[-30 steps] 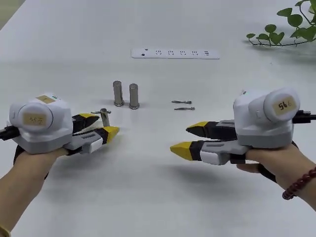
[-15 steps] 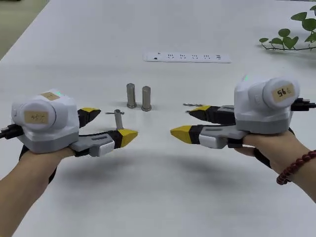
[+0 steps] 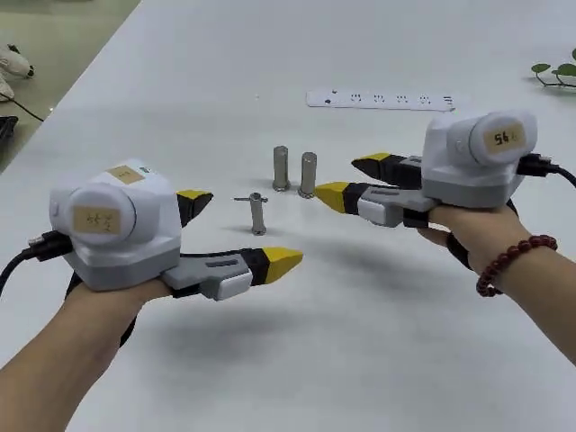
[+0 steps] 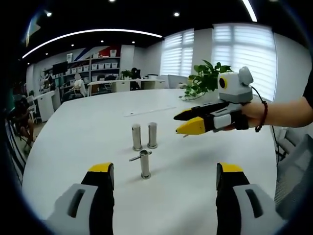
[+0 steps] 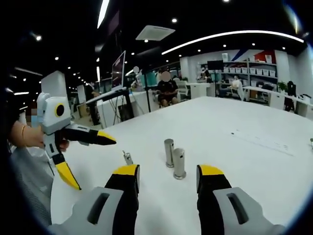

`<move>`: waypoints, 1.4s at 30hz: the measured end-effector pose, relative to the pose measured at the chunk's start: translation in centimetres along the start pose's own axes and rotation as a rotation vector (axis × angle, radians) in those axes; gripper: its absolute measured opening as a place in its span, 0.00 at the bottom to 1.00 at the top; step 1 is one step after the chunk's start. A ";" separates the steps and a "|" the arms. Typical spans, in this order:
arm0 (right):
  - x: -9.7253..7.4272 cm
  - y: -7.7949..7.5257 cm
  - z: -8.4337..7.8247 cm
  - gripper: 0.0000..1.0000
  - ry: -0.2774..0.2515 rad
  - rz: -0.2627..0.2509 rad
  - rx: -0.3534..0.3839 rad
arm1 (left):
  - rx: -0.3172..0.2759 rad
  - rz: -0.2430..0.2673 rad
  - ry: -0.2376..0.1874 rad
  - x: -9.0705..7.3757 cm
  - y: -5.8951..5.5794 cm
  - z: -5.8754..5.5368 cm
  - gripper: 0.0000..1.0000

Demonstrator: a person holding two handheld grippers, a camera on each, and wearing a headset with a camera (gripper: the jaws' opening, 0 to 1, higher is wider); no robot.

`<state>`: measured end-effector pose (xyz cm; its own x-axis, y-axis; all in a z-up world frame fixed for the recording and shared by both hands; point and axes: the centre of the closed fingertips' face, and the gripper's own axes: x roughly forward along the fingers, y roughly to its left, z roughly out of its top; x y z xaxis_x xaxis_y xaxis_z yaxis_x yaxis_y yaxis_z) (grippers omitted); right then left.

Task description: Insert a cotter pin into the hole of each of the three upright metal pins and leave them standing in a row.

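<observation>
I've moved right gripper [image 3: 336,177] up beside the 2 bare pins [image 3: 294,171], fingers apart. Left gripper [image 3: 253,229] fingers wide, cottered pin [image 3: 258,212] ahead between them. White table [image 3: 360,342], open office [image 4: 93,68] behind.

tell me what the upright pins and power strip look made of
The upright pins look like bare metal: grey, with a soft sheen down their sides. The power strip is probably matte white plastic, too far off to be sure.

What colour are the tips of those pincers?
Yellow, on both the left gripper and right gripper; clearest in the head view.
</observation>
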<state>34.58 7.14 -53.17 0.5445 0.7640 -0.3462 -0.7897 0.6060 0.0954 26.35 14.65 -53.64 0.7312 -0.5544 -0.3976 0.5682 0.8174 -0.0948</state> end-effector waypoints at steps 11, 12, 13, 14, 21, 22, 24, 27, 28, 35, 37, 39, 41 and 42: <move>3.9 -2.7 -0.3 0.39 -0.049 -0.034 0.020 | 0.037 0.050 -0.016 -1.2 0.3 0.1 0.99; 4.0 -2.2 -0.2 0.39 -0.053 -0.034 0.015 | 0.034 0.053 -0.023 -1.4 0.4 0.1 0.99; 4.2 -2.2 -0.1 0.38 -0.056 -0.033 0.015 | 0.032 0.053 -0.026 -1.5 0.4 0.2 0.99; 4.3 -2.5 -0.1 0.37 -0.062 -0.036 0.019 | 0.030 0.055 -0.031 -1.6 0.4 0.3 0.99; 5.6 -2.6 0.0 0.32 -0.079 -0.051 0.015 | 0.025 0.083 -0.036 -2.4 0.9 0.2 0.99; 5.8 -2.4 -0.1 0.31 -0.078 -0.049 0.014 | 0.023 0.085 -0.036 -2.5 1.0 0.1 0.99; 6.1 -2.4 -0.3 0.27 -0.073 -0.048 0.014 | 0.021 0.092 -0.035 -2.7 1.2 -0.1 0.99; 6.2 -2.3 -0.4 0.23 -0.071 -0.048 0.024 | 0.018 0.096 -0.025 -2.8 1.3 -0.4 0.99; 6.3 -2.2 -0.3 0.23 -0.079 -0.049 0.035 | 0.019 0.098 -0.023 -2.8 1.4 -0.5 0.99; 7.1 -2.5 -0.6 0.15 -0.077 -0.045 0.042 | 0.017 0.105 -0.001 -2.9 1.7 -1.2 0.98; 7.3 -2.0 -0.5 0.11 -0.079 -0.025 0.042 | 0.016 0.105 0.001 -2.9 1.7 -1.3 0.98; 7.2 -2.1 -0.5 0.11 -0.080 -0.027 0.043 | 0.013 0.104 0.002 -2.9 1.6 -1.3 0.98; 7.1 -2.1 -0.5 0.11 -0.079 -0.029 0.048 | 0.015 0.104 0.003 -2.9 1.6 -1.4 0.98; 7.1 -2.2 -0.5 0.11 -0.079 -0.032 0.048 | 0.014 0.105 0.006 -2.9 1.7 -1.4 0.98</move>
<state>40.01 11.16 -56.25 0.5908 0.7582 -0.2757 -0.7584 0.6385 0.1308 24.59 17.86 -53.93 0.7849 -0.4648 -0.4098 0.4939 0.8686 -0.0394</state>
